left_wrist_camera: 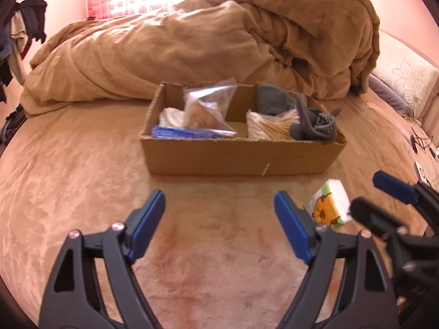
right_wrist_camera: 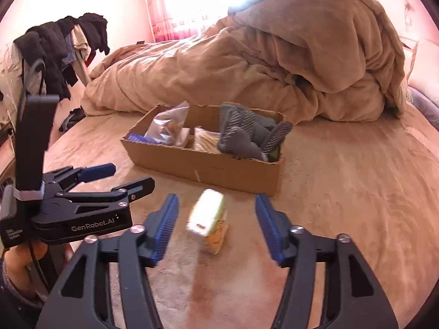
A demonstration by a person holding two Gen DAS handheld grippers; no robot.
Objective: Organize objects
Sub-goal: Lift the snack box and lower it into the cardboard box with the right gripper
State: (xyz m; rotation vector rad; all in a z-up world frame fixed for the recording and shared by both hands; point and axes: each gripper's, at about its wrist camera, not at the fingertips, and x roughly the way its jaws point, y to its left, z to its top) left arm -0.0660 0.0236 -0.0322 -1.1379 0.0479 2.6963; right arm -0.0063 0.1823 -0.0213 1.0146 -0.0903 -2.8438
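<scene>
The left gripper [left_wrist_camera: 219, 219] is hovering over bare bed [left_wrist_camera: 82, 178], its blue pads spread wide, nothing between them. The right gripper [right_wrist_camera: 216, 219] is also gaping, its pads flanking the tissue pack [right_wrist_camera: 208, 223] without touching it. The pack is lying on the bed just near of the box [right_wrist_camera: 208, 164], apart from the box's near wall. Inside the box, a bag [left_wrist_camera: 205, 109] is sitting in the left part, sticks [left_wrist_camera: 277, 128] and grey socks [left_wrist_camera: 310, 123] in the right. A heaped duvet [left_wrist_camera: 219, 41] is crowding the box's far edge; open bed is lying to the right.
</scene>
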